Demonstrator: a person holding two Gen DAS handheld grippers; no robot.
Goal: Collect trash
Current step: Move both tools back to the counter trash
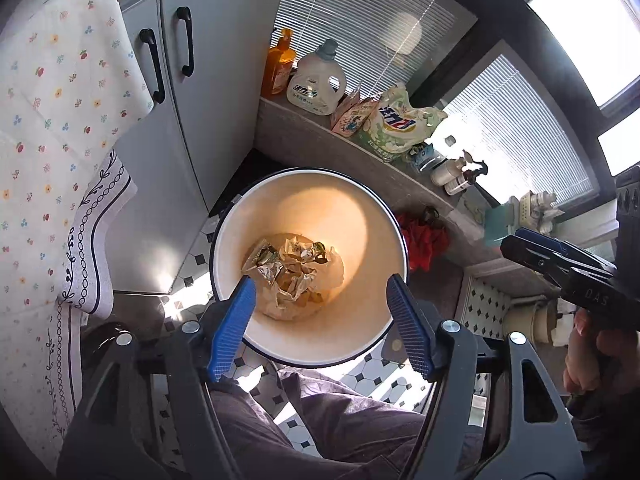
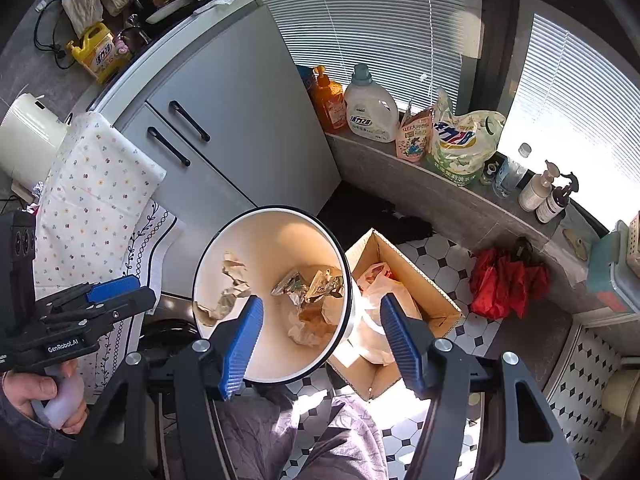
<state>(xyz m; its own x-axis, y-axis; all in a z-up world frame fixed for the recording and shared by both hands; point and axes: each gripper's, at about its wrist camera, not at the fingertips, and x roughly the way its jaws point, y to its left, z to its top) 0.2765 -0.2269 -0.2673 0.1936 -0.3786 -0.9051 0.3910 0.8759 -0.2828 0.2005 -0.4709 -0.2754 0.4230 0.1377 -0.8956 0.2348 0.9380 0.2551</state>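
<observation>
- A floral cloth (image 1: 60,92) hangs down the left edge, draped over a patterned towel (image 1: 96,240), both beside the grey cabinet (image 1: 200,92) with its black handles.
- The worktop (image 2: 48,28) above the cabinet, seen only from the right wrist, carries a yellow detergent jug (image 2: 98,54), bags and a cable; its far side is cut off by the fisheye rim.
- The floor (image 1: 360,376) is white tile with small black diamonds, with patches of hard sunlight across it.
- The left gripper (image 1: 320,328) hangs over the white bin (image 1: 384,208), its blue fingers (image 1: 232,328) spread wide and holding nothing.
- The trash (image 1: 288,272), crumpled foil wrappers and paper, lies at the bottom of the bin; more crumpled paper (image 2: 232,284) clings to the inner wall in the right wrist view.
- The right gripper (image 2: 320,336) is also above the bin, fingers (image 2: 402,344) released and empty.
- Just right of the bin a cardboard box (image 2: 432,284) stands open with a plastic bag (image 2: 380,288) in it; the box is hidden from the left wrist.
- A grey ledge (image 2: 400,168) under the blinds (image 2: 360,32) holds an orange bottle (image 2: 330,104), a white detergent jug (image 2: 370,108), refill pouches and pump bottles (image 2: 548,196).
- A red cloth or bag (image 2: 504,280) lies below the ledge; I cannot tell which it is.
</observation>
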